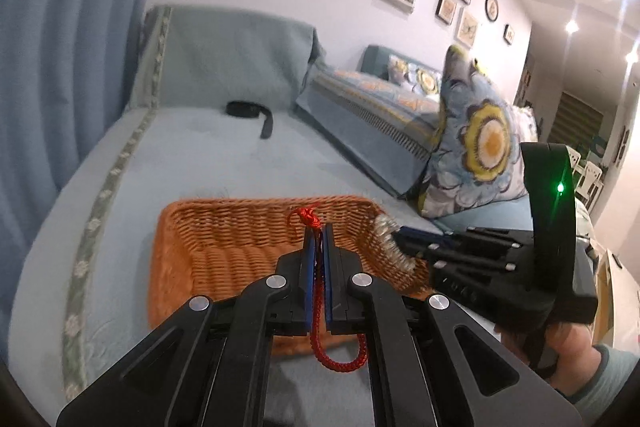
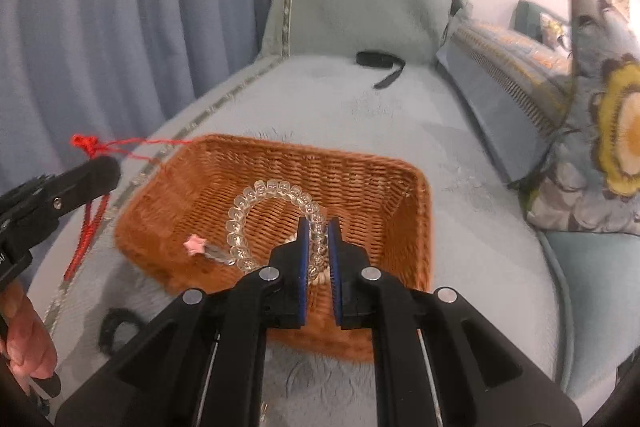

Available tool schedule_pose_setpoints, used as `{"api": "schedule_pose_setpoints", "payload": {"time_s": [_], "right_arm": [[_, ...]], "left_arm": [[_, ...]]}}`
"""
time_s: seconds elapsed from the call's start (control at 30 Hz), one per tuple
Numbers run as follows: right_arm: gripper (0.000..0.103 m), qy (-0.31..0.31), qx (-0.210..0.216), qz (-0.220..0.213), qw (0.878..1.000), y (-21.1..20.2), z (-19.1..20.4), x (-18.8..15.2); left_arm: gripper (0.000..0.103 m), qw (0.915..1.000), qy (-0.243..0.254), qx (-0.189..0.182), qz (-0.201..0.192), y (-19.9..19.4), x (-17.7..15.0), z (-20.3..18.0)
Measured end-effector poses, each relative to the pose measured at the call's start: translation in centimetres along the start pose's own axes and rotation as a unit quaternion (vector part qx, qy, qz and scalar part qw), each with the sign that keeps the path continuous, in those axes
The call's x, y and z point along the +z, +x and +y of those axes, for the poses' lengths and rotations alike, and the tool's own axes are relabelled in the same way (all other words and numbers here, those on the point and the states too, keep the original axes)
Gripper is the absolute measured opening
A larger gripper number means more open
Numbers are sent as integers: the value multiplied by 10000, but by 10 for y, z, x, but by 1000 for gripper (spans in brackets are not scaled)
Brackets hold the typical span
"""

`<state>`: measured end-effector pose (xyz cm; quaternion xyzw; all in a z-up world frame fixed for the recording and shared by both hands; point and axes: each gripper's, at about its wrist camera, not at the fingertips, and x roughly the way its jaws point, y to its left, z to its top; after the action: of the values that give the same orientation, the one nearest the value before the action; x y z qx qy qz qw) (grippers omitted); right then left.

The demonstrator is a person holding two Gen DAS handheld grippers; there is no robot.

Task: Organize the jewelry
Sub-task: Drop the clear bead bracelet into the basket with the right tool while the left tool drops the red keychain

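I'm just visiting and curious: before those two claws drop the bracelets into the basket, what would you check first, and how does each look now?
1. Left gripper shut on the red cord bracelet: ok.
2. Right gripper shut on the clear bead bracelet: ok.
3. Clear beads above the wicker basket: ok.
4. Red cord over the basket: cannot tell; its loop hangs near the edge.
5. Basket has room: ok.

Both tools apparently clamped, side by side

Black linkage tongs, blue pads, silver screws, one green light.
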<state>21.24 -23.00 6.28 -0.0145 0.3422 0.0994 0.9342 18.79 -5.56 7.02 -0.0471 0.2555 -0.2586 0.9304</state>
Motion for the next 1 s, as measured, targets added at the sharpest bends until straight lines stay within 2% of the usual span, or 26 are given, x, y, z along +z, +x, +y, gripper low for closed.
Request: {"api": "schedule_pose_setpoints", "payload": {"time_s": [0.2, 0.4, 0.47, 0.53, 0.57, 0.6, 0.67, 0.73, 0.8, 0.87, 0.9, 0.93, 1.0], "right_arm": [[7, -40, -38, 552, 9985, 52, 2, 0], [8, 126, 8, 820, 9965, 69, -1, -6], [8, 337, 145, 893, 9953, 70, -9, -7], [9, 477, 268, 899, 9944, 66, -14, -8], [10, 517, 281, 892, 9943, 64, -16, -7], [13, 508, 280, 867, 9945, 60, -17, -7], [25, 430, 233, 824, 9954, 53, -16, -8], [33, 363, 156, 781, 9962, 44, -13, -9], [34, 270, 111, 711, 9970, 33, -8, -10], [49, 188, 69, 637, 9978, 21, -3, -11], [53, 167, 46, 577, 9982, 14, -1, -12], [57, 154, 41, 514, 9985, 6, 1, -13], [57, 124, 40, 425, 9990, -5, 2, -16]], "left_arm": [[1, 9987, -168, -8, 471, 50, -9, 12], [3, 9976, -251, -2, 650, 58, -17, 16], [15, 9977, -248, 19, 626, 55, -15, 16], [34, 9984, -182, 68, 532, 47, -13, 13], [37, 9985, -172, 83, 504, 44, -12, 13], [41, 9987, -170, 77, 476, 40, -11, 12], [41, 9988, -206, 74, 444, 31, -9, 12], [42, 9988, -230, 47, 420, 24, -8, 11], [42, 9990, -177, 64, 404, 16, -5, 8], [46, 9989, -95, 67, 449, 13, -1, 4], [54, 9987, -70, 35, 505, 14, 2, 2], [56, 9982, -54, 6, 606, 18, 5, 1], [56, 9960, -28, 158, 881, 29, 9, 2]]}}
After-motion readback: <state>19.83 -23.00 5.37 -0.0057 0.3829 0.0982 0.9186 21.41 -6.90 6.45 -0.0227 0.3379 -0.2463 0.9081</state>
